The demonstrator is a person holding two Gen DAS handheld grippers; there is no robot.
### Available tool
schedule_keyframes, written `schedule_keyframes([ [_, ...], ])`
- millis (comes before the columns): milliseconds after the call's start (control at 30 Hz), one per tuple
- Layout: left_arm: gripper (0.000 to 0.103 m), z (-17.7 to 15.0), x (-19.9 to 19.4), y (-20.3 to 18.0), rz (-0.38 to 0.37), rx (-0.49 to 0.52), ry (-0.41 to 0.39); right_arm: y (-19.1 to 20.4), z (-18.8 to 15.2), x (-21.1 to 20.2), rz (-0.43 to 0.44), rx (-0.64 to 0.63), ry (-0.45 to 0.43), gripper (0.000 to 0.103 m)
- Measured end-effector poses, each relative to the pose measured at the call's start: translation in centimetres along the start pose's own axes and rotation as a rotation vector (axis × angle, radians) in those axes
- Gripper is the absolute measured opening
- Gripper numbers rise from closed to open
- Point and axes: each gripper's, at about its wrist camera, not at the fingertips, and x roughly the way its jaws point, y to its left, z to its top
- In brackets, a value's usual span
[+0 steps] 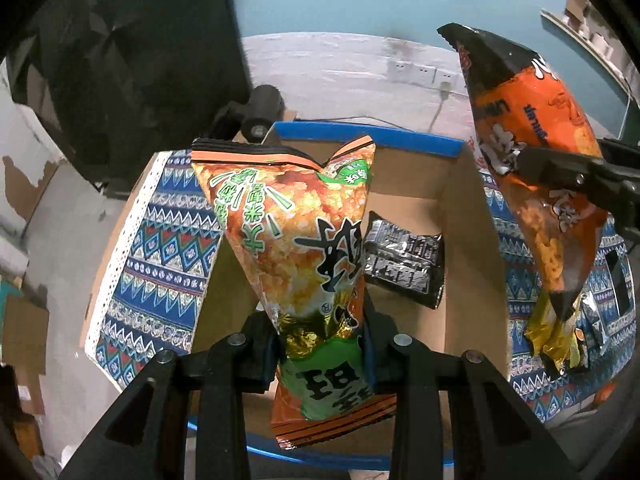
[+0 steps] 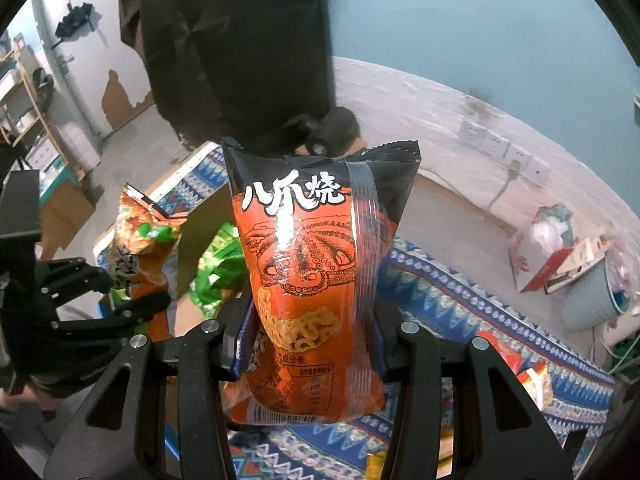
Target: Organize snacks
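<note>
We are partway through; our left tongs (image 1: 320,344) clamp a crinkly orange-and-green snack bag (image 1: 296,232) above the blue-rimmed cardboard box (image 1: 472,240); a shiny black packet (image 1: 404,258) already lies inside; our right tongs (image 2: 310,344) clamp an orange-and-black octopus-print bag (image 2: 312,260) over the patterned counter cloth (image 2: 460,300); loose snacks remain.

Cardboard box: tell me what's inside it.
Inside the cardboard box, a black-and-silver snack packet lies on the floor. The orange-and-green snack bag, held above by the left hand-held gripper, covers much of the floor, so anything beneath it stays unseen.

Two downward claw-mounted views, shared box (image 1: 460,184)
</note>
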Motion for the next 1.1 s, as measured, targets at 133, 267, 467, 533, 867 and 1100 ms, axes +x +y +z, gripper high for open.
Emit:
schedule_keyframes([
  [133, 0.056, 0.0, 0.2, 0.3, 0.019, -0.015, 0.017, 1.2, 0.2, 0.9, 0.019, -0.007, 0.018, 0.045],
  [267, 0.068, 0.2, -0.5, 0.3, 0.075, 0.011, -0.005, 2.2, 0.5, 1.9, 0.039, -0.004, 0.037, 0.045],
  [467, 0.069, 0.1, -1.4, 1.0, 0.091, 0.005, -0.018, 3.6, 0.7, 3.0, 0.060, -0.014, 0.055, 0.045],
  [533, 0.070, 0.2, -1.8, 1.2, 0.088, 0.002, -0.023, 4.0, 0.7, 3.4, 0.068, -0.019, 0.064, 0.045],
  [867, 0.071, 0.1, -2.3, 2.0, 0.111, -0.015, -0.032, 5.2, 0.5, 5.5, 0.085, -0.034, 0.101, 0.045],
  [1100, 0.071, 0.2, -2.6, 2.3, 0.117, -0.026, -0.036, 5.6, 0.4, 6.0, 0.111, -0.029, 0.108, 0.045],
])
